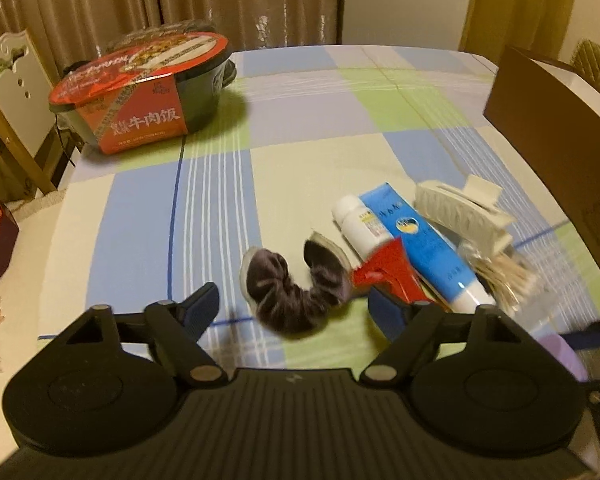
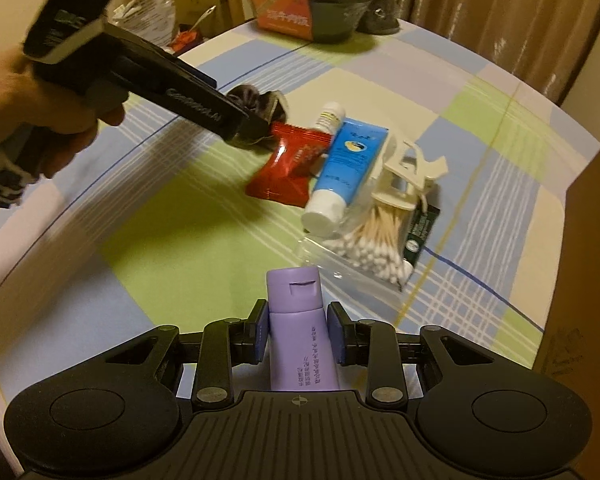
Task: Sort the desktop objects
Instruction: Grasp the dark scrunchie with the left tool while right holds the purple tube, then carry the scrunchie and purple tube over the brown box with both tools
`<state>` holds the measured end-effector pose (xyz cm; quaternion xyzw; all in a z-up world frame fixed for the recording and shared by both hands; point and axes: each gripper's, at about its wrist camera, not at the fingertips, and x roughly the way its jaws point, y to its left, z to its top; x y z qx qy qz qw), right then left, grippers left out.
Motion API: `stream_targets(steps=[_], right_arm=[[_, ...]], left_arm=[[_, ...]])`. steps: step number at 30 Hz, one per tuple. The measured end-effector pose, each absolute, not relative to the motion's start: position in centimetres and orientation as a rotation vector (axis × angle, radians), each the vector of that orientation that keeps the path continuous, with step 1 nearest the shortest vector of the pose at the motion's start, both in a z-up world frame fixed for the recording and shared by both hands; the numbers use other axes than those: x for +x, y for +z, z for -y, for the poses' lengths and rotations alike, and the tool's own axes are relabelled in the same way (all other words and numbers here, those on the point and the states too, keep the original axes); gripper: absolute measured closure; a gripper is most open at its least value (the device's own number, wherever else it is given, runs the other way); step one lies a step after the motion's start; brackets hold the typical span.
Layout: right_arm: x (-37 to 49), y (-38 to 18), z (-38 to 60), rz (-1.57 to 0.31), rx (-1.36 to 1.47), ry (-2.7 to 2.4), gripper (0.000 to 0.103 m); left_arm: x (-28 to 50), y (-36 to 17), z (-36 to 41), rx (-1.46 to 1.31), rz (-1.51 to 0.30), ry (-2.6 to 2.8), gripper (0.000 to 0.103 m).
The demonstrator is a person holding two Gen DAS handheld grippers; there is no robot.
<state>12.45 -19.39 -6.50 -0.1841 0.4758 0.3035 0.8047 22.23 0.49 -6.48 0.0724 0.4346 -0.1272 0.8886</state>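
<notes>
On the bench the left claw (image 1: 296, 304) gapes wide around the soft, light purple scrunchie (image 1: 294, 286) — best pinched across its bunched middle — while the right claw (image 2: 298, 334) is closed on the smooth, squashy lilac tube (image 2: 298, 336) below its cap.

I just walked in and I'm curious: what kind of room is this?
Probably a home dining area: a table with a checked cloth, curtains behind it, and an instant rice bowl beside toiletries like a blue tube.
</notes>
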Motion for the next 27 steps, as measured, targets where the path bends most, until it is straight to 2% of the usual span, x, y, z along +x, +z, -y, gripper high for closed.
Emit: stream_targets(steps=[2,7,10,27], right_arm=[[12.5,-6.5,19.7,-1.024,-0.385,0.641,0.073],[12.4,-6.3,20.4,-1.032,-0.371,0.626,0.073],[12.3,-6.0,20.6,-1.025,-0.355,0.617,0.073],[8.0,-2.0,22.9,-0.948,-0.270,0.535,0.074]], left_arm=[[22.8,-6.9,-0.5,0.153,-0.910,-0.259,0.040],[23.0,-7.3,-0.4,0.164,-0.922,-0.273,0.071],[22.4,-6.9,-0.3,0.180,-0.919,-0.259,0.084],[12.9,-1.9,1.0,0.243,-0.838,-0.328,0.087]])
